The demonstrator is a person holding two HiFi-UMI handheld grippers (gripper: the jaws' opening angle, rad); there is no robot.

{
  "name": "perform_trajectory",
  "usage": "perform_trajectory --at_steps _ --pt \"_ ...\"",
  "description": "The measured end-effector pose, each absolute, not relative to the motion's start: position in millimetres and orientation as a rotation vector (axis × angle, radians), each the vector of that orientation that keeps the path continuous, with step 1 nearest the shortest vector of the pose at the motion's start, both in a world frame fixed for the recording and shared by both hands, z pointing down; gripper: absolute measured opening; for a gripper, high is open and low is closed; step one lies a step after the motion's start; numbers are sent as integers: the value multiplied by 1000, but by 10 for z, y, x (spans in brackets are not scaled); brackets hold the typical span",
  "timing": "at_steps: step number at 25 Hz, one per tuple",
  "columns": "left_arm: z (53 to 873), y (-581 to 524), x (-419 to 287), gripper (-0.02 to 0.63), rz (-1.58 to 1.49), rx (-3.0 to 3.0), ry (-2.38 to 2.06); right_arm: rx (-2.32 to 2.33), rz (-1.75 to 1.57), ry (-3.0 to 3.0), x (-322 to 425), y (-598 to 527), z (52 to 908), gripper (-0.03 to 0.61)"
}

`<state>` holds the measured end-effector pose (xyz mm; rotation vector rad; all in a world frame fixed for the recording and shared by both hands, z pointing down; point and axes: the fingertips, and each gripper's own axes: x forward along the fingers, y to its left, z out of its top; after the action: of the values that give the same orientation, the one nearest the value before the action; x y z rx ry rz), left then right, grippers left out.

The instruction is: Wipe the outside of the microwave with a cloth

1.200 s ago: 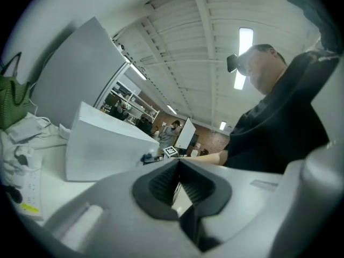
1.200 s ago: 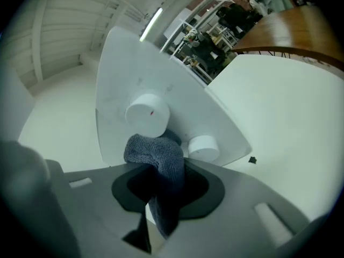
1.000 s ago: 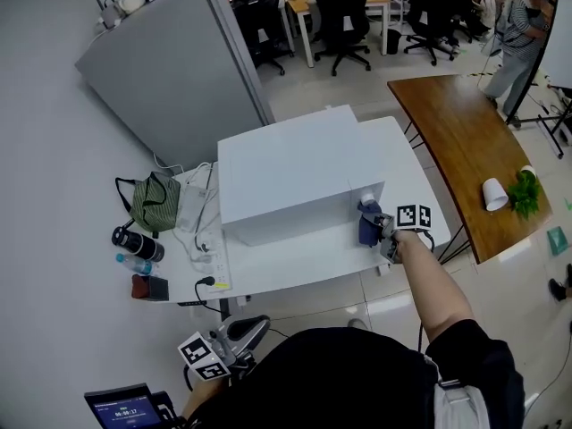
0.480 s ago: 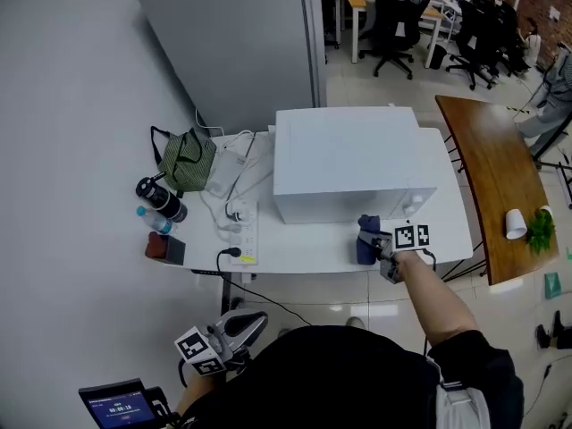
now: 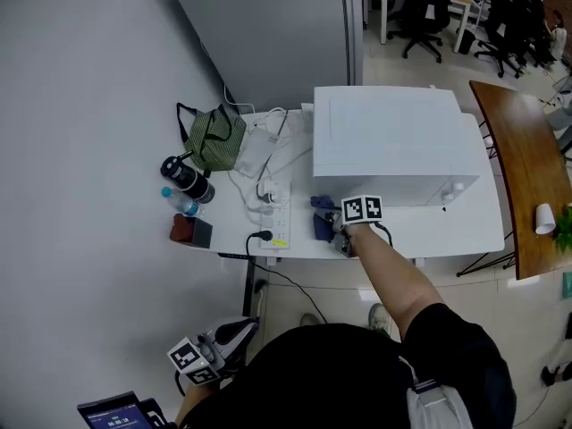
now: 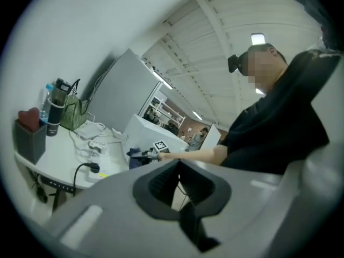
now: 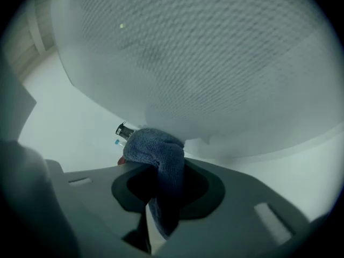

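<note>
The right gripper's [image 7: 164, 171] jaws are clamped on a blue cloth [image 7: 153, 147]. Its bunched end is held up at the microwave's [image 7: 204, 63] mesh-patterned face, by the front left corner low near the counter [image 5: 447, 231], though whether cloth and microwave touch cannot be told. The left gripper [image 6: 179, 168], jaws together on nothing, hangs well away from the microwave, below the counter's front edge, while to the microwave's left the counter carries a power strip [image 5: 280, 222], a green bag [image 5: 214, 137] and bottles [image 5: 185, 177].
</note>
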<state>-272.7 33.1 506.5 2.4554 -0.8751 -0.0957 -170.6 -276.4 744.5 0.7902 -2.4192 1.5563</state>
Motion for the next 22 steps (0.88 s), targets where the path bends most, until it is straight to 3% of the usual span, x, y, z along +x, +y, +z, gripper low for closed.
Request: perform_trajectory --at_steps 4,10,13,18,22 --pt "5017 199 -2498 3 -99 2478 -828 914 1578 -2393 -856 -2769 7481 92" --pt "4919 -67 -1657 3 -103 2550 -631 1318 1594 -2297 1151 -2724 7553 93" --pt "4897 -118 -1267 3 -87 2572 -546 1446 1584 -2274 1732 -2705 7536 93" --pt "4897 -125 -977 3 -84 2582 -479 1412 1621 -2321 1705 -2652 7438 92" --pt "4936 -63 -1207 3 -96 2559 -532 1081 1614 -2382 738 -2495 7459 92"
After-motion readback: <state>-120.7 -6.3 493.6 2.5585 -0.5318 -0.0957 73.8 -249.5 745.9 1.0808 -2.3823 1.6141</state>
